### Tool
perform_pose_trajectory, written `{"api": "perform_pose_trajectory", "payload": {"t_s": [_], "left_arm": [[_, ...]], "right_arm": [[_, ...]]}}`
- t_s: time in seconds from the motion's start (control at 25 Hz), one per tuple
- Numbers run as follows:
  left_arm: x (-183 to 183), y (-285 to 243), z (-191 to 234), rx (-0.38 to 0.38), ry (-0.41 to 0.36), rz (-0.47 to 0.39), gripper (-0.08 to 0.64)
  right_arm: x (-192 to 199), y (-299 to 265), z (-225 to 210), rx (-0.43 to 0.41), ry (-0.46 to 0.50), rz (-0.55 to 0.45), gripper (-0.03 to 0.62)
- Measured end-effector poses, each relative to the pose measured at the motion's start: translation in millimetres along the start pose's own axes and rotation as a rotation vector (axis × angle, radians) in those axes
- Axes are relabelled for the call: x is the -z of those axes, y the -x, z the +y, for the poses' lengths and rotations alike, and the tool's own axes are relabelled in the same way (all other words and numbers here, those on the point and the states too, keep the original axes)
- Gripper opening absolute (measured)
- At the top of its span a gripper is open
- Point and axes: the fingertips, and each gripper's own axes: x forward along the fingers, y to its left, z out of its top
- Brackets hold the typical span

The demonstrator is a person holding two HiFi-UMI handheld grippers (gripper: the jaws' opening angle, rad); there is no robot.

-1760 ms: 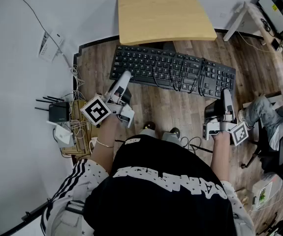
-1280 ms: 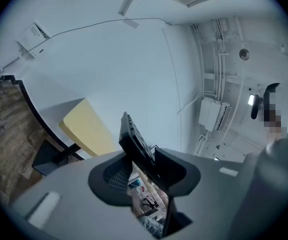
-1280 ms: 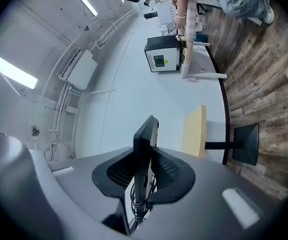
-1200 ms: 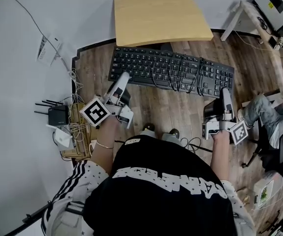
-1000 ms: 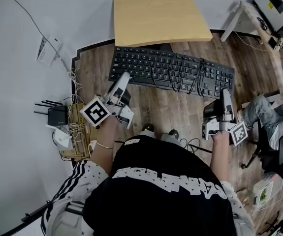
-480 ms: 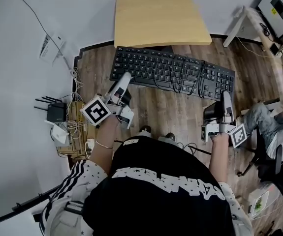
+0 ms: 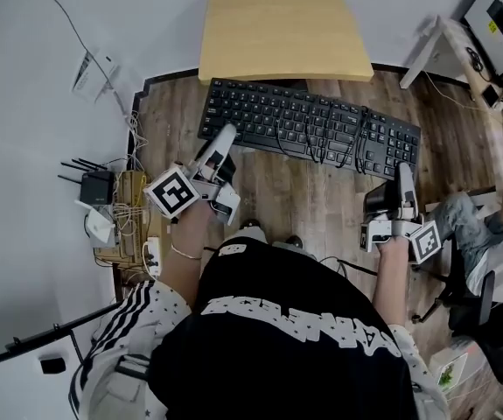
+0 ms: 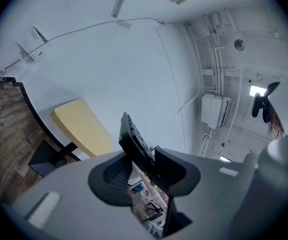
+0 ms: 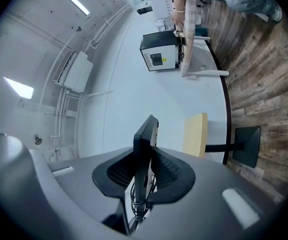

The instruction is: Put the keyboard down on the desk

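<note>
Far left: router and cable clutter (image 7: 102, 201) on the floor by the wall, not part of the task.

Left gripper (image 7: 223, 138): jaws clamped on the left end of the keyboard (image 7: 312, 128). Its own view shows the black edge pinched between the pads, and the grip is as tight as a second ago.

The keyboard is held level in the air over the wood floor. Its far edge is right at the near edge of the desk (image 7: 282, 29), and it isn't resting on the top yet. The keyboard cable (image 7: 356, 134) is looped around the body right of the middle (a loop also hangs by the right jaws in the right gripper view).

Right gripper (image 7: 404, 173): jaws closed on the right end, and that grip hasn't changed either.

Far right: a seated person (image 7: 478, 221), uninvolved.

What changed over the last couple of seconds: almost nothing. The keyboard and both grippers sit in nearly the same spot against the desk, and only the head camera drifted a bit.

Judgement: carry phase, placement not started. The keyboard needs to go forward over the tabletop and then down before either grip lets go. The small top leaves little margin, and the loose cable could snag.
</note>
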Motion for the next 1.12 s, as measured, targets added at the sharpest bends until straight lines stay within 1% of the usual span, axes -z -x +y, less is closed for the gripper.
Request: {"api": "perform_pose_trajectory", "payload": {"t_s": [0.16, 0.28, 0.44, 0.6, 0.72, 1.12], "left_arm": [[2.6, 2.7, -0.9, -0.033, 0.001, 0.001, 0.133], [2.8, 6.4, 0.8, -0.054, 0.001, -0.014, 0.133], [4.0, 5.9, 0.6, -0.058, 0.011, -0.017, 0.132], [1.9, 6.1, 2.8, -0.059, 0.030, -0.003, 0.132], [1.0, 3.8, 3.7, -0.049, 0.033, 0.009, 0.132], [-0.8, 5.6, 3.1, 0.000, 0.015, -0.009, 0.132]], "right_arm": [[-2.8, -2.4, 1.3, 0.007, -0.007, 0.017, 0.087], [-1.5, -6.9, -0.1, 0.009, -0.016, 0.043, 0.087], [-3.4, -8.7, -2.3, 0.021, -0.015, 0.053, 0.087], [-0.8, -6.2, 5.0, 0.034, 0.000, 0.035, 0.088], [-0.1, -3.7, 5.4, 0.041, 0.006, 0.023, 0.089], [2.8, -1.6, 9.2, -0.010, 0.029, 0.009, 0.089]]}}
